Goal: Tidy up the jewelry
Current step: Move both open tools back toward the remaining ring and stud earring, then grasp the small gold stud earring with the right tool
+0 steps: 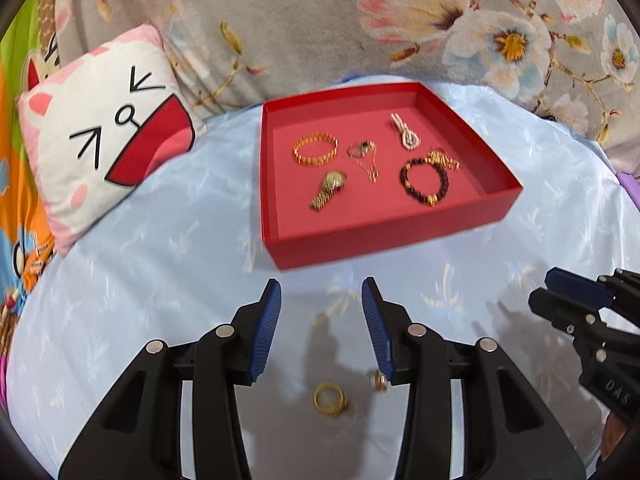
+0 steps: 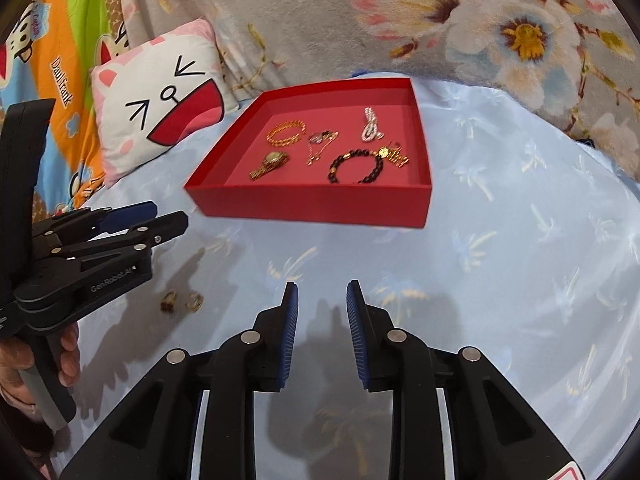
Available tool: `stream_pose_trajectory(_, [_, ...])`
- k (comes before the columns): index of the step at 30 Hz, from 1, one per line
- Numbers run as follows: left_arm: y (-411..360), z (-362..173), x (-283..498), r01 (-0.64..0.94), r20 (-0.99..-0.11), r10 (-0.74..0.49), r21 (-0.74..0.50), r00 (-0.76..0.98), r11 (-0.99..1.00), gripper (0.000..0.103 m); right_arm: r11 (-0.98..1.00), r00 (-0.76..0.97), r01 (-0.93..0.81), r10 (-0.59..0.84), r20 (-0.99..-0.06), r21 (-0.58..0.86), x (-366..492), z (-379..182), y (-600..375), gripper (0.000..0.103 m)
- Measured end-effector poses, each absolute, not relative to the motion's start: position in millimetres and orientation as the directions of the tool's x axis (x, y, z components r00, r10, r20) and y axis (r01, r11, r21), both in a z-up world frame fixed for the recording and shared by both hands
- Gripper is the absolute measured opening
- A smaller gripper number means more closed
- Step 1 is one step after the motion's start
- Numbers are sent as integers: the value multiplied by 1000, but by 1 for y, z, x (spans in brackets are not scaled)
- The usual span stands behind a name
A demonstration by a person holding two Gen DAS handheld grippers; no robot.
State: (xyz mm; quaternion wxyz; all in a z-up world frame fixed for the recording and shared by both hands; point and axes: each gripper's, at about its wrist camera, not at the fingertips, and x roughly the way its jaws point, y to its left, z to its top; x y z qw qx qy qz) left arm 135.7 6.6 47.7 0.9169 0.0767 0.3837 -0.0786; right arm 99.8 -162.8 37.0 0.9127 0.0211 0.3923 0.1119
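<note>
A red tray (image 1: 276, 184) (image 2: 304, 204) lies on the light blue cloth. In it are a gold bracelet (image 1: 316, 149), a gold watch (image 1: 329, 189), a thin chain (image 1: 366, 158), a pearl piece (image 1: 406, 131) and a dark bead bracelet (image 1: 426, 179). Two gold rings lie on the cloth in front of the tray: one (image 1: 330, 398) (image 2: 194, 301) and another (image 1: 380, 381) (image 2: 168, 301). My left gripper (image 1: 322, 300) (image 2: 168, 216) is open and empty above the rings. My right gripper (image 2: 322, 300) (image 1: 548, 292) is open and empty to the right of them.
A cat-face pillow (image 1: 108, 140) (image 2: 160, 100) lies left of the tray. A grey floral blanket (image 1: 440, 20) rises behind it. A colourful cartoon sheet (image 2: 60, 60) is at far left.
</note>
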Motion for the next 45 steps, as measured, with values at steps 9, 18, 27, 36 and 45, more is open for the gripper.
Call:
stream_pose_trajectory(9, [39, 25, 104, 140, -746, -58, 48, 663, 989, 55, 950, 615, -275, 290, -734, 145, 82, 26, -127, 26])
stream_pose_trajectory(18, [70, 6, 80, 140, -779, -88, 0, 621, 990, 55, 925, 561, -360, 320, -764, 123, 93, 8, -78, 26])
stream_pose_trajectory(27, [70, 5, 73, 155, -767, -102, -4, 633, 988, 57, 923, 544, -366, 318, -776, 122, 111, 0, -58, 25])
stream_pose_trajectory(36, [67, -2, 74, 162, -777, -110, -11, 620, 987, 57, 927, 555, -363, 297, -777, 94, 113, -5, -59, 4])
stream_pose_trajectory(45, [65, -3, 74, 165, -775, -105, -2, 623, 986, 60, 938, 585, -325, 296, -755, 116, 109, 5, -78, 4])
